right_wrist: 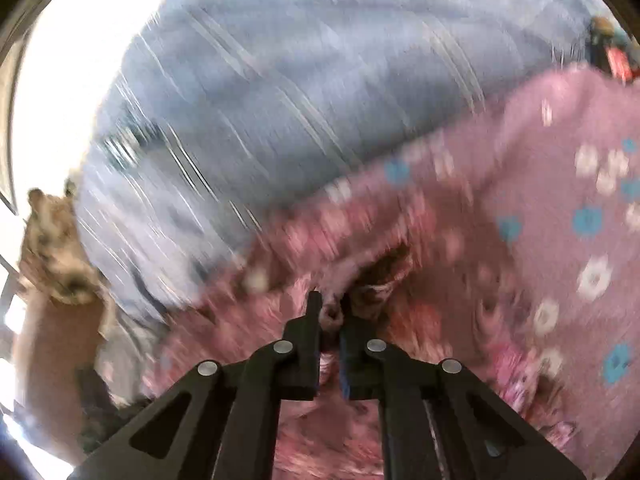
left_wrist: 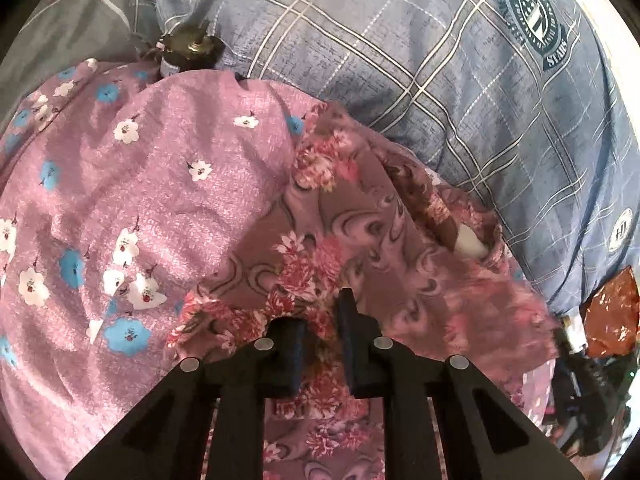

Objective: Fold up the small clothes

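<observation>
Looking along the left gripper [left_wrist: 322, 320], I count two cloths: one rose-print garment [left_wrist: 360, 248] bunched between its two fingers, which are clamped on a fold of it, and one lilac flowered cloth [left_wrist: 140, 184] spread beyond and left of them, over a blue plaid bedcover [left_wrist: 460, 92]. From the blurred right wrist view, the right gripper [right_wrist: 330, 312] has its two fingers nearly together, pinching a fold of the same garment [right_wrist: 248, 312], with the lilac cloth [right_wrist: 560, 200] off to their right.
</observation>
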